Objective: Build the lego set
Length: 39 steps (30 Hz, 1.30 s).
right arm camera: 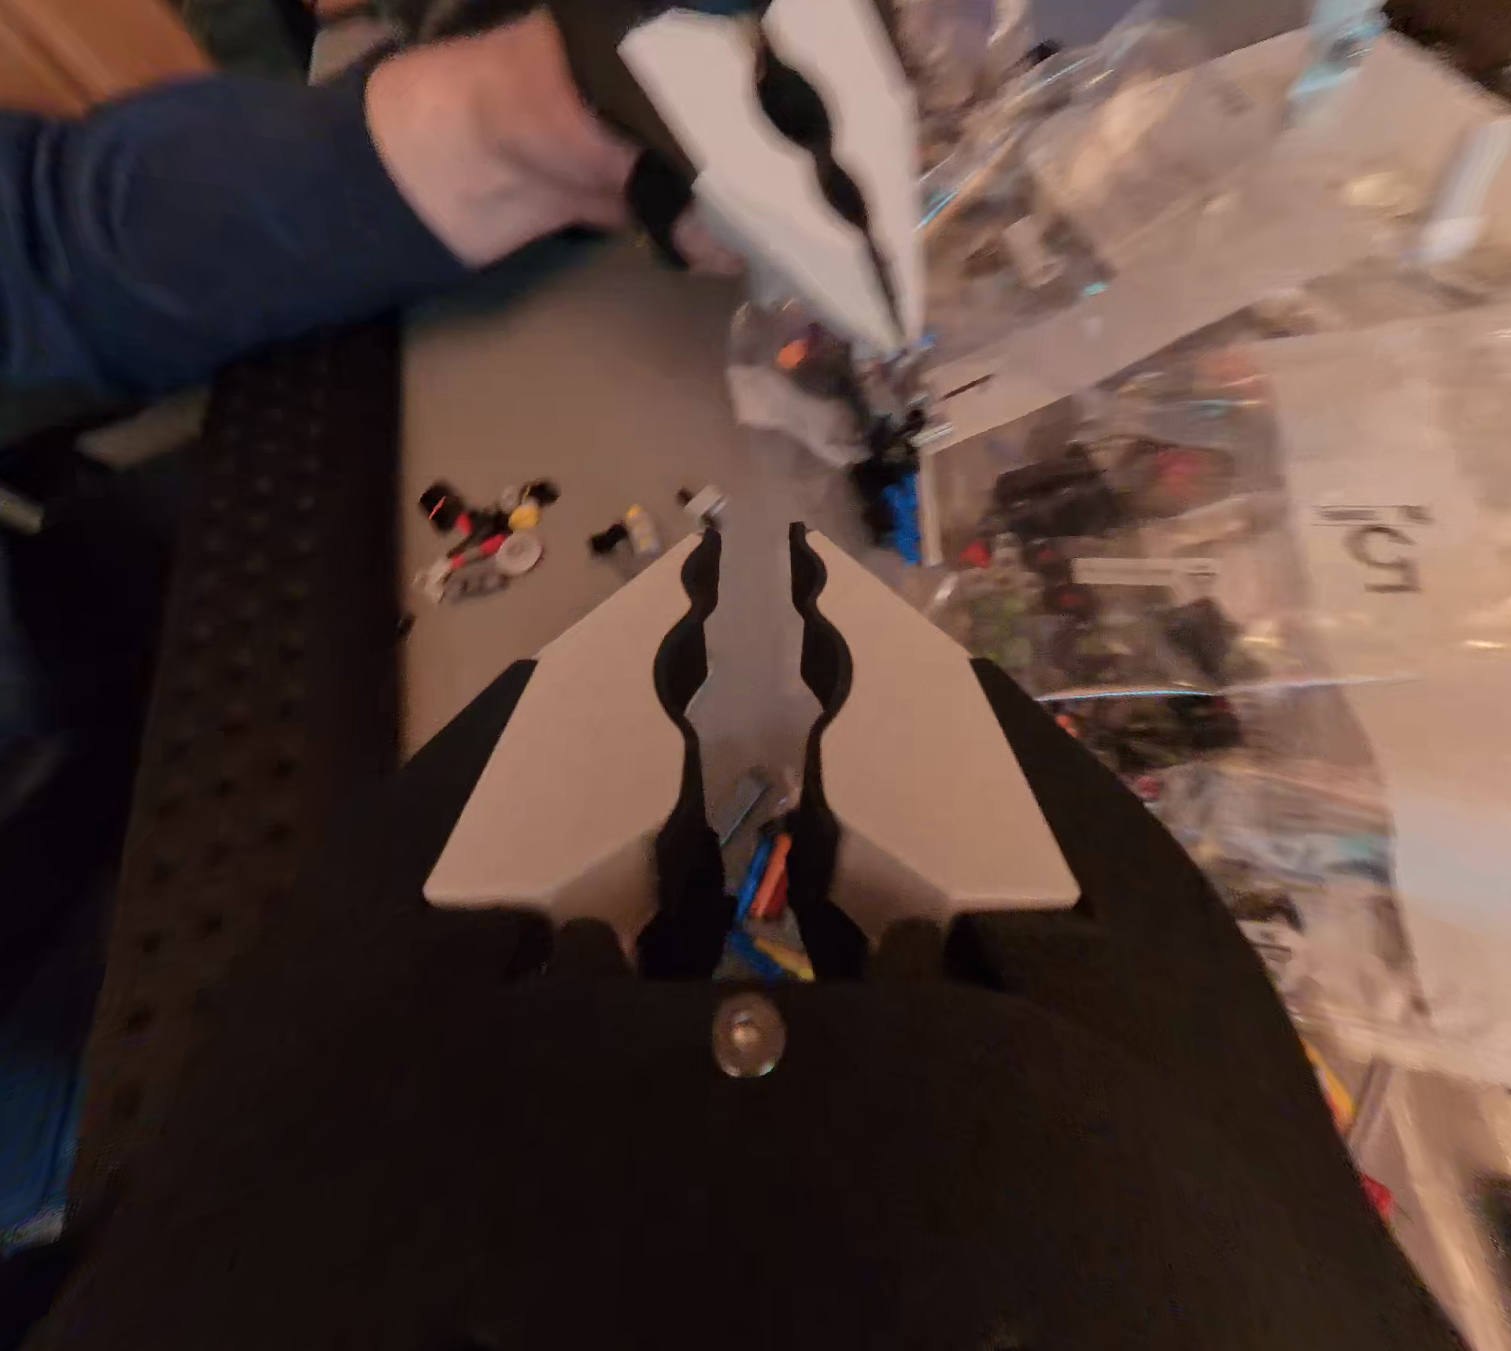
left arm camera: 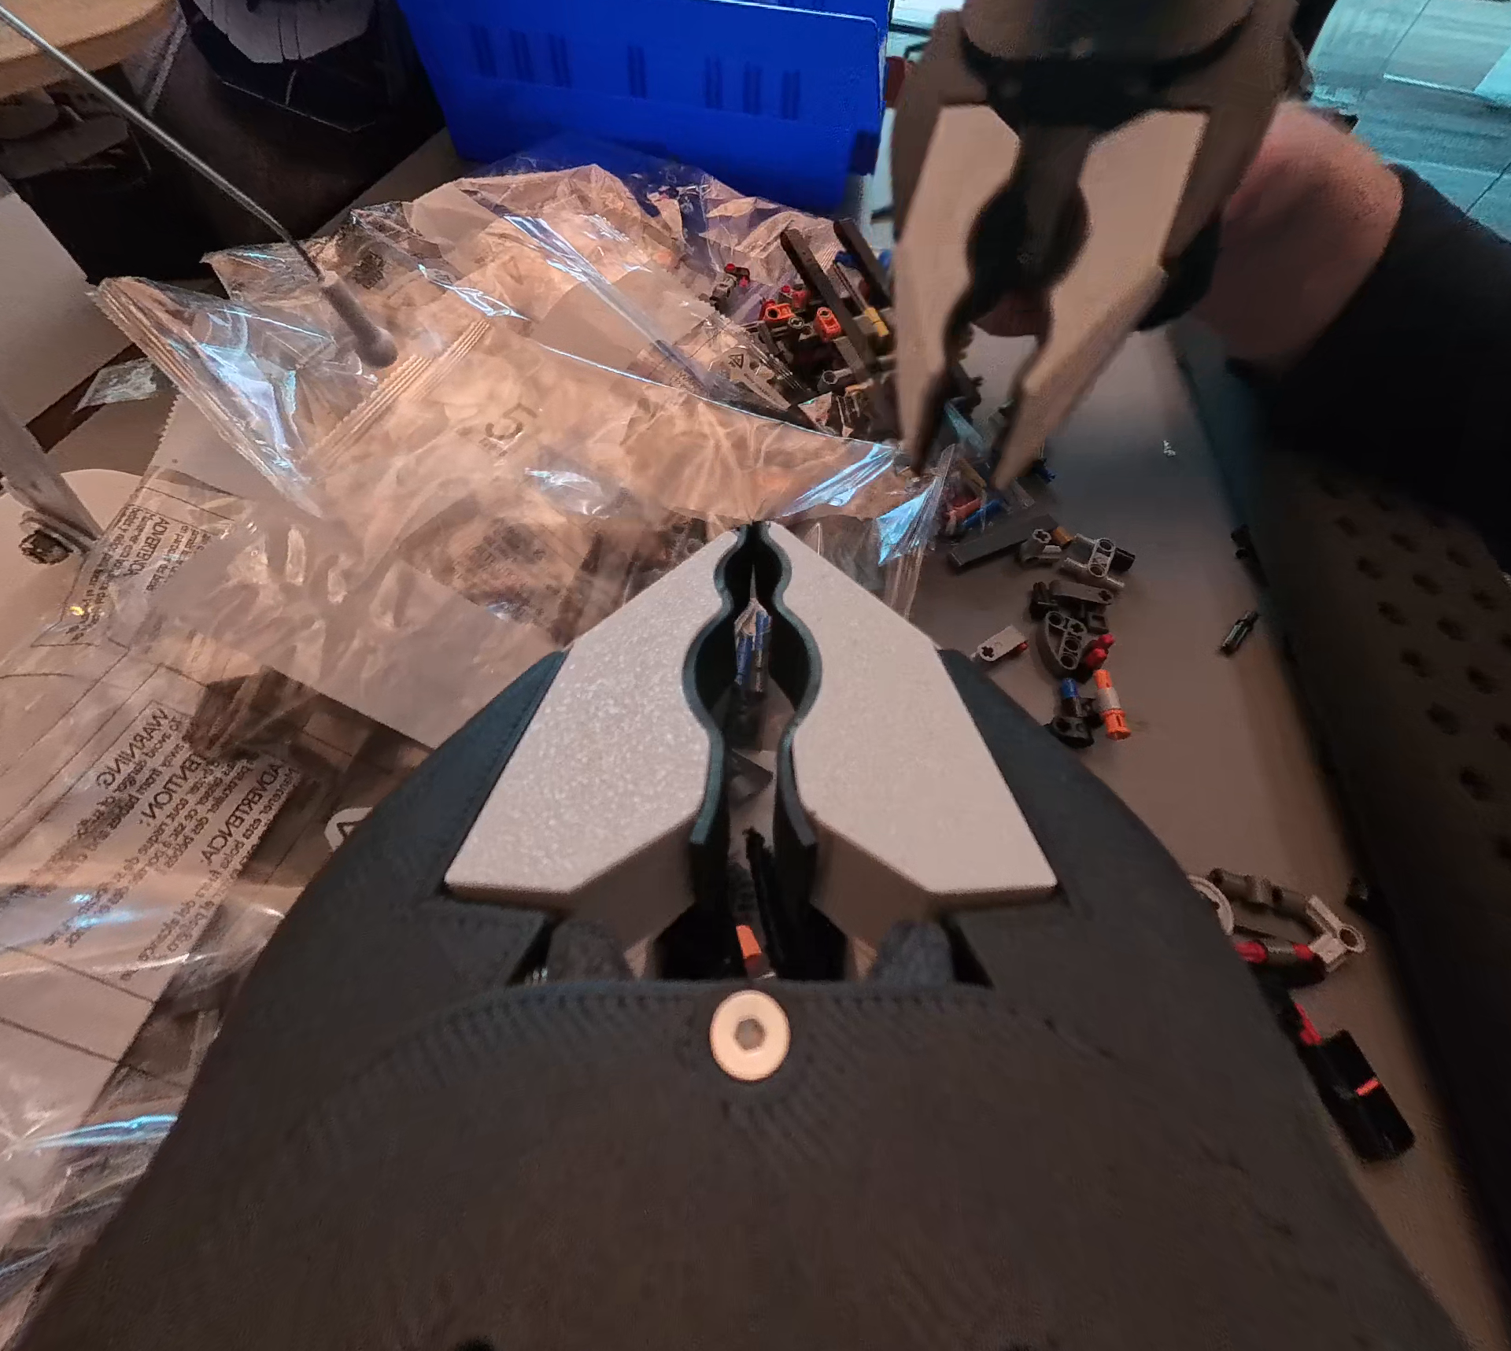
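My left gripper (left arm camera: 756, 531) is shut on the edge of a clear plastic bag (left arm camera: 572, 429) of small Lego parts; blue pins show between its jaws. In the blurred right wrist view the left gripper (right arm camera: 891, 335) pinches the bag above a clump of dark and blue parts (right arm camera: 887, 478). My right gripper (right arm camera: 752, 535) is open and empty above the grey table. In the left wrist view the right gripper (left arm camera: 965, 466) points down, tips at the bag's right edge. Loose Lego pieces (left arm camera: 1071, 625) lie on the table, also seen in the right wrist view (right arm camera: 482, 535).
More clear bags (left arm camera: 163, 739) cover the left of the table. A blue bin (left arm camera: 654, 45) stands behind them. A pile of pieces (left arm camera: 826, 331) lies by the bags. A small partial assembly (left arm camera: 1275, 927) lies right. A black perforated mat (left arm camera: 1406, 658) borders the table. There is about 6 cm between the tips of the two grippers. About 15 cm separates my right fingertips from the small partial assembly (left arm camera: 1275, 927). It is also in sight in the right wrist view (right arm camera: 468, 573).
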Motion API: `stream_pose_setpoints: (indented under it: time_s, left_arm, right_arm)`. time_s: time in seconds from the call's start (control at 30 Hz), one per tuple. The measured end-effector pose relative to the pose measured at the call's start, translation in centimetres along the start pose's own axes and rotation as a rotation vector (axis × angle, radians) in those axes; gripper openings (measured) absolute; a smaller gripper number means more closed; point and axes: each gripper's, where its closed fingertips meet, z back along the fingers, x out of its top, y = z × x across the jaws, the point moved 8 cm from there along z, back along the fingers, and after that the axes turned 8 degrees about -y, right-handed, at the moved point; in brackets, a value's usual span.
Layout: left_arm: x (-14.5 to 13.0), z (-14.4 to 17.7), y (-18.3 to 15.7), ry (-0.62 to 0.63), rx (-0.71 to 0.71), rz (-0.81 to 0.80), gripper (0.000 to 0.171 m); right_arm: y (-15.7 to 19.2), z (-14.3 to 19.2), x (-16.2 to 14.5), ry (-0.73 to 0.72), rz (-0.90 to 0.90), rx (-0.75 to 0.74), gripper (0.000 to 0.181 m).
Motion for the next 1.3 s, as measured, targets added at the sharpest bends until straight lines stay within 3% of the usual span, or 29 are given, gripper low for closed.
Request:
stream_pose_setpoints:
  time_s: [0.13,0.27,0.67,1.07,1.2,1.3]
  left_arm:
    - [0.0,0.0,0.1,-0.001,0.002,0.002,0.0]
    - [0.0,0.0,0.0,0.005,0.002,-0.002,0.0]
    - [-0.2,-0.2,0.0,0.015,0.001,-0.001,0.0]
    - [-0.2,-0.2,0.0,0.013,0.001,-0.001,0.0]
    - [-0.2,-0.2,0.0,0.016,0.0,-0.002,0.0]
    - [-0.2,-0.3,0.0,0.017,0.0,-0.001,0.0]
  right_arm:
    - [1.9,-1.7,-2.5,0.244,0.113,0.097,0.014]
    - [2.2,-2.9,-4.2,0.381,0.097,0.135,0.016]
    - [2.2,-3.5,-4.4,0.42,0.119,0.101,0.003]
    - [2.2,-2.3,-2.6,0.259,0.112,0.112,0.0]
    - [2.3,-3.1,-3.5,0.342,0.143,0.099,0.018]
    - [2.3,-3.4,-4.2,0.401,0.153,0.097,0.019]
